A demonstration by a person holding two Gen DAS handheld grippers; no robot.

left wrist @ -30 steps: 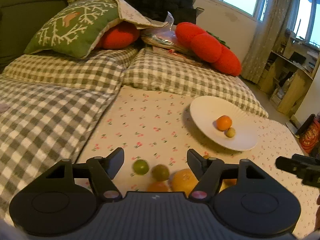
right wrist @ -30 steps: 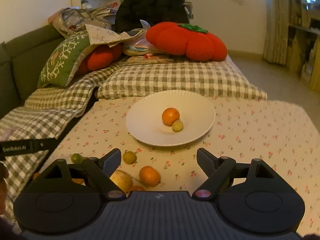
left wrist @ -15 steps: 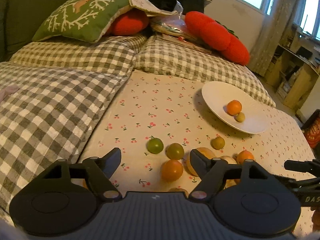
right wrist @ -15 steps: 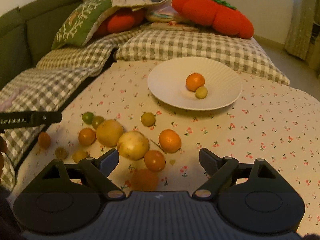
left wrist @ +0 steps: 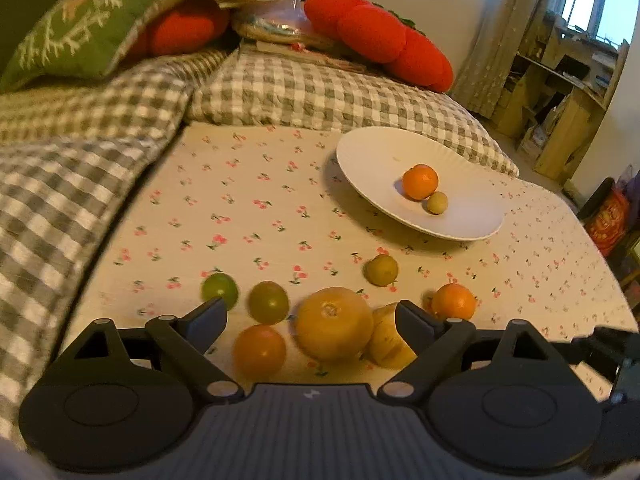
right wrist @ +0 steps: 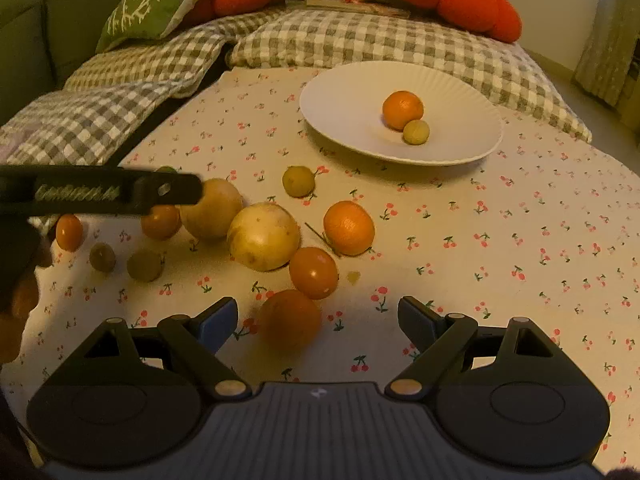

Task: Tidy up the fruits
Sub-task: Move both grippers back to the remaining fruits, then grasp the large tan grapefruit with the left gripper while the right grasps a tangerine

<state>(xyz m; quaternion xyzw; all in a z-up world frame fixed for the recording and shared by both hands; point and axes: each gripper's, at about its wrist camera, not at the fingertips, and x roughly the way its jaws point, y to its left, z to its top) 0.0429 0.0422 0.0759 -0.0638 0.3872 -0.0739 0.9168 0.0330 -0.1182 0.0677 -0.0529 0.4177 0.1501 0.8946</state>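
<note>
A white plate point(left wrist: 372, 160) point(right wrist: 344, 104) on the cherry-print cloth holds an orange point(left wrist: 419, 181) point(right wrist: 402, 110) and a small yellow-green fruit point(left wrist: 437, 202) point(right wrist: 415, 131). Several loose fruits lie in front of it: a large yellow one point(left wrist: 334, 323) point(right wrist: 211, 208), a pale round one point(right wrist: 264, 237), oranges point(left wrist: 259, 350) point(right wrist: 349, 227) point(right wrist: 313, 272) and small green ones point(left wrist: 219, 289) point(left wrist: 268, 302). My left gripper point(left wrist: 310, 316) is open, low over the large yellow fruit. My right gripper point(right wrist: 318, 316) is open, with an orange fruit point(right wrist: 290, 318) between its fingers.
Checked cushions point(left wrist: 328, 92) and red plush pillows point(left wrist: 376, 36) lie behind the plate. A green sofa point(right wrist: 24, 40) stands at the left. Wooden shelves point(left wrist: 568, 92) stand at the far right. The left gripper's finger point(right wrist: 100, 192) crosses the right wrist view.
Both grippers have dropped lower and moved forward toward the loose fruits, which now look larger. Both stay open. The fruits have not moved.
</note>
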